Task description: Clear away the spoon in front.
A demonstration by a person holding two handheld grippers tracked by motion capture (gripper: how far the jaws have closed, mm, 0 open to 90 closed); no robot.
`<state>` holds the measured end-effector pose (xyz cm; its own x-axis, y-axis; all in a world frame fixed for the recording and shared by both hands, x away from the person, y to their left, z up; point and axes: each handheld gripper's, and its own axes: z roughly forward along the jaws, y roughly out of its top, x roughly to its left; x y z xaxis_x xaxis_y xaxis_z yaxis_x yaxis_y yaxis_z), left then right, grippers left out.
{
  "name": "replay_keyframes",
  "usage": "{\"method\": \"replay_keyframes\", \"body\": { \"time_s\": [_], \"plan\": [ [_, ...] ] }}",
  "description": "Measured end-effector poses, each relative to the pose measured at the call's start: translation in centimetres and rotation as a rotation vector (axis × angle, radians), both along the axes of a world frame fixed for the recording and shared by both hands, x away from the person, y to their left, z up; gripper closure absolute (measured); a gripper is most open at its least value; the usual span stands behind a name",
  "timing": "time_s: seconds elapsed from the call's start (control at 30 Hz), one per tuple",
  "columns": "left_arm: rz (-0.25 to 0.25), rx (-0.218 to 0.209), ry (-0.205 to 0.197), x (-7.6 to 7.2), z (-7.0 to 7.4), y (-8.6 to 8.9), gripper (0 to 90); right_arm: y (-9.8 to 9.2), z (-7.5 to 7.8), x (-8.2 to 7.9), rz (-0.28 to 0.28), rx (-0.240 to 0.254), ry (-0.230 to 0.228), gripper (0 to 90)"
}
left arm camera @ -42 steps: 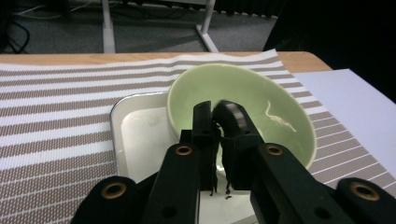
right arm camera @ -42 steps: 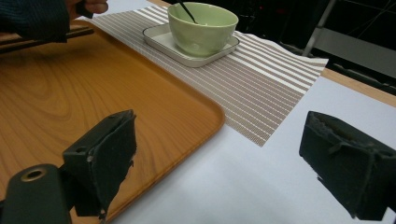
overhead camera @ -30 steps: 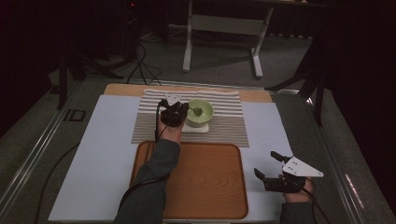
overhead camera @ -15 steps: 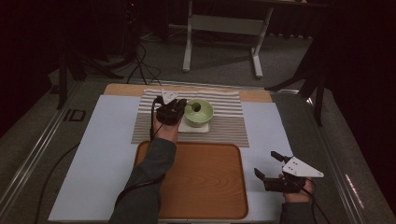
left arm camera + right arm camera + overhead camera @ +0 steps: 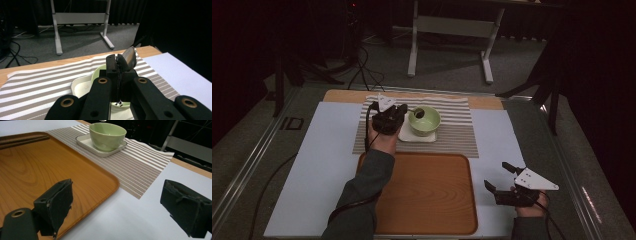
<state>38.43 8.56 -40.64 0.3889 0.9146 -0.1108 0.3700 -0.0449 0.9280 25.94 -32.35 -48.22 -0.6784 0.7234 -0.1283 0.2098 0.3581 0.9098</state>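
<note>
Spoon [image 5: 130, 58] | pinched by its handle in your left tool [image 5: 398, 113], bowl end over the green bowl [image 5: 424, 120] on its white dish [image 5: 412, 135] | right tool [image 5: 502, 176] spread beside the wooden tray [image 5: 422, 195] | risk: thin handle could twist in the pads, dropping into the bowl.

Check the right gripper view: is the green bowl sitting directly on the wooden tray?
No, the green bowl sits on a white square plate on the striped mat.

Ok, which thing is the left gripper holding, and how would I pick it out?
Start at the striped placemat beyond the wooden tray. On it a green bowl sits on a white square plate. The left gripper holds a metal spoon above the bowl, the one shiny thing there.
</note>
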Motion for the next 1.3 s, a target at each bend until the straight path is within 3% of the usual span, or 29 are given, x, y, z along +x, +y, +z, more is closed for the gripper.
{"method": "replay_keyframes", "body": {
  "time_s": [0.77,1.3],
  "plan": [
    [-0.023,0.029,-0.013,-2.8,2.1,1.7,89.6,0.0,0.0,0.0,0.001,0.001,-0.001,10.6],
    [-0.038,0.050,0.034,-5.0,1.1,3.7,89.6,0.0,0.0,0.0,0.002,0.001,0.002,10.6]
  ]
}}
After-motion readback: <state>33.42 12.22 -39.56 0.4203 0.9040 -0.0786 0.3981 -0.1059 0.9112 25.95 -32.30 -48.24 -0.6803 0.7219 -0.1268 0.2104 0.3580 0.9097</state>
